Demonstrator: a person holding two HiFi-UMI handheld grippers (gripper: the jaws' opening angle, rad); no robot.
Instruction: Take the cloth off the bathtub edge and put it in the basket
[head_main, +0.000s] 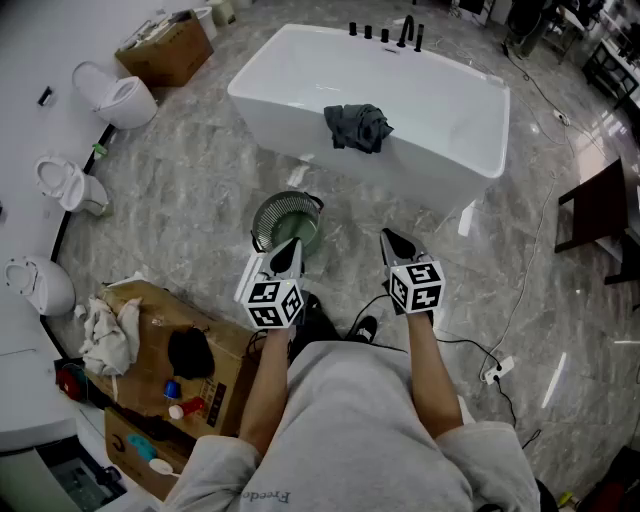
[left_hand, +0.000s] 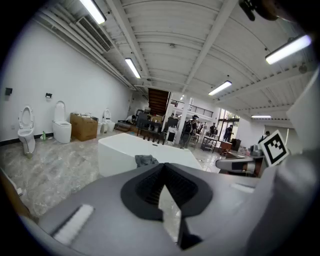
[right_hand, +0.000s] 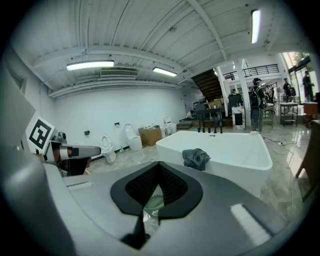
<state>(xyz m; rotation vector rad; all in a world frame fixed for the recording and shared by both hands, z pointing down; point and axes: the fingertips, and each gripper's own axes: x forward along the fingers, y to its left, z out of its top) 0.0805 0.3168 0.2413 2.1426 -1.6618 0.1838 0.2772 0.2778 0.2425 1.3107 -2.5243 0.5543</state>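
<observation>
A dark grey cloth lies bunched over the near edge of the white bathtub. A round dark basket stands on the floor between the tub and me. My left gripper hovers shut and empty just at the basket's near side. My right gripper is also shut and empty, to the basket's right, short of the tub. In the left gripper view the cloth shows beyond the closed left gripper. In the right gripper view the cloth hangs on the tub ahead of the right gripper.
Three toilets line the left wall. A cardboard box stands at the back left, another with rags and bottles at my left. A dark table is at the right. Cables run over the marble floor.
</observation>
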